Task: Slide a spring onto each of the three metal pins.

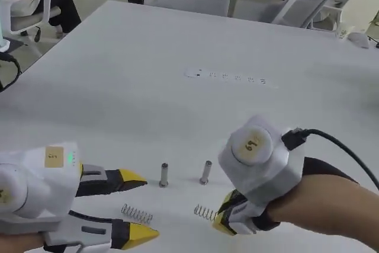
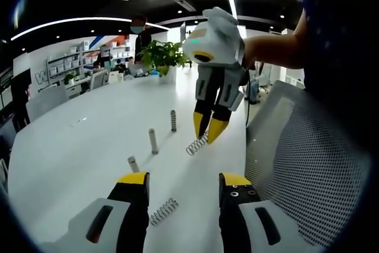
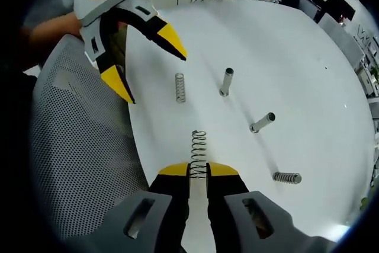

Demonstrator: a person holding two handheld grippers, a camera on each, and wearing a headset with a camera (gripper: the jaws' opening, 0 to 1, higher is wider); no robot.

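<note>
3 pins (image 3: pixel 226 81) upright on the tabletop (image 3: pixel 284 39). First spring (image 3: pixel 287 177) sits on the pin at 4 o'clock, second spring (image 3: pixel 180 87) lies loose between the gaping left tongs (image 2: pixel 185 178), and third spring (image 3: pixel 199 146) is clamped in the right tongs (image 3: pixel 198 171), pointing 12 o'clock.

Down low, the left gripper (image 2: pixel 185 179) has its yellow-tipped jaws spread wide over the white bench (image 2: pixel 77 146), and a second spring (image 2: pixel 163 211) lies flat between them. Up ahead the right gripper (image 2: pixel 210 127) dips in from above, jaws pinched on a spring (image 2: pixel 196 144) whose free end touches the bench. Three uprights in a row: near pin (image 2: pixel 132 164), middle pin (image 2: pixel 153 141), and far pin (image 2: pixel 173 121), which looks ribbed, possibly already coiled. A mesh chair back (image 2: pixel 308 164) stands on the right.
</note>
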